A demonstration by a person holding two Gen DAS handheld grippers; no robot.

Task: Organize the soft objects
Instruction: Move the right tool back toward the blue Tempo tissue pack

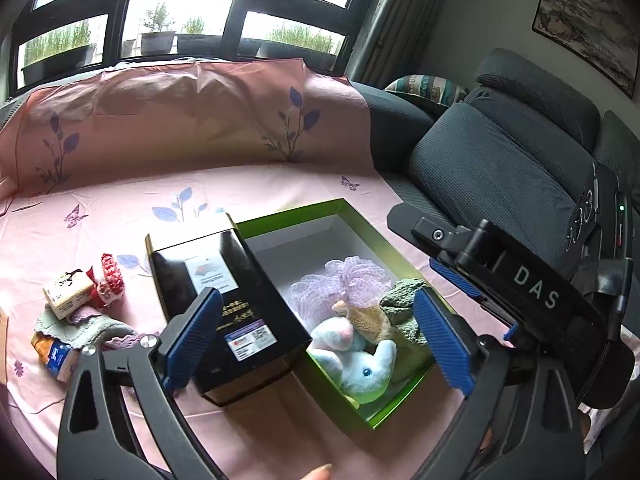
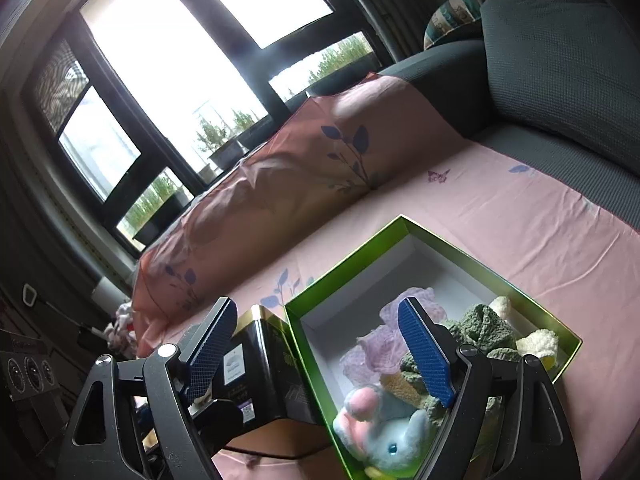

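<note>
Pink floral bedsheet carries an open green cardboard box holding a blue plush toy and knitted cloths, both grippers, left gripper and right gripper, hovering over it with jaws spread and empty; its black lid, perched against the box's left wall, looks liable to slide if nudged.

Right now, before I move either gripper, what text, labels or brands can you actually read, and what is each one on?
"DAS": white letters on the black body of the right gripper, seen from the left wrist view.
Black box: a white label, gold lettering and a barcode sticker, all too small and blurred to read.
Small cartons at the left: printing visible, not legible.
Framed picture on the wall: no readable writing.
</note>
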